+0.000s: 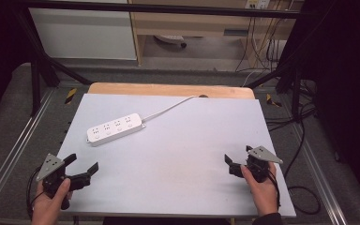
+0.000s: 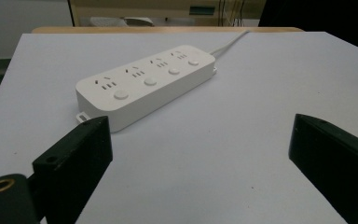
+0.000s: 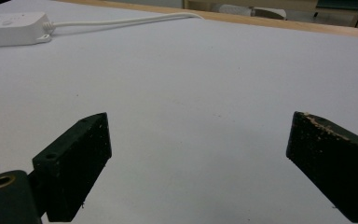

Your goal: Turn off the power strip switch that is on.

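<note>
At the near left corner of the table [image 1: 178, 154], the left gripper [image 1: 81, 164] sits in the person's left hand [image 1: 51, 199], its jaws spread wide with nothing between them. In the left gripper view those two black jaws rise from the bottom corners with bare pale tabletop between them, and the power strip [image 2: 145, 84] lies just beyond the left jaw, apart from it.

In the high view the power strip [image 1: 116, 129] rests flat on the left half of the table, beyond the left gripper and set at a slant, its far end turned toward the middle. It is white, with a row of four socket groups and four round buttons on top; every socket is vacant, no plug seated in any of them. Its white cord [image 1: 168, 108] runs from the far end toward the wooden back edge [image 1: 168, 90] of the table.

Further right the tabletop is bare up to the right gripper [image 1: 235, 164], held in the person's right hand [image 1: 262, 187] near the front right corner. Its jaws also stand wide apart, gripping nothing. In the right gripper view the power strip [image 3: 11, 28] shows at the upper left, well apart from the jaws, with the cord [image 3: 121, 19] trailing across the top.
</note>
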